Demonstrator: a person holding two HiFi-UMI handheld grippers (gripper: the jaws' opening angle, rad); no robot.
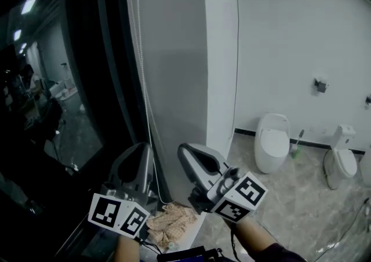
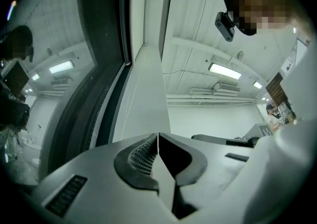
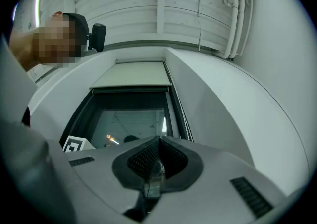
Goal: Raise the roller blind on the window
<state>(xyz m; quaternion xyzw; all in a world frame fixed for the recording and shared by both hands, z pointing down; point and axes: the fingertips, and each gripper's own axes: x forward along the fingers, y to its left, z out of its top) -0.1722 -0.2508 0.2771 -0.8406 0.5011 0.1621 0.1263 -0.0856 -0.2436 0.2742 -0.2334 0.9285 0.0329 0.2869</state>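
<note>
Closest to us are two grippers, held low by the bottom right corner of the window [image 1: 69, 110], and both point up. On the left gripper [image 1: 138, 159] the fingers [image 2: 138, 156] are pressed tight together. No view lets me tell if the chain is caught between them. On the right gripper [image 1: 188, 156] the fingers [image 3: 146, 161] are pressed together too. A small shiny bit sits low between them, and I cannot tell what it is. The chain [image 1: 145, 81] is the thing that matters. It is thin and hangs straight up and down along the right edge of the window, where the dark glass meets the grey wall [image 1: 174, 52]. In the head view it comes down between the two grippers. It runs along the tip of the left one, touching it or just beside it. The right gripper is a little way off, on the wall side, so the left one is nearer. The blind [image 3: 133, 75] is high above both, at the top edge of the window. Most of the glass under it is bare, so I think it is mostly up. To lift it more, I think a gripper must hold the chain and pull straight down along it, not sideways.
</note>
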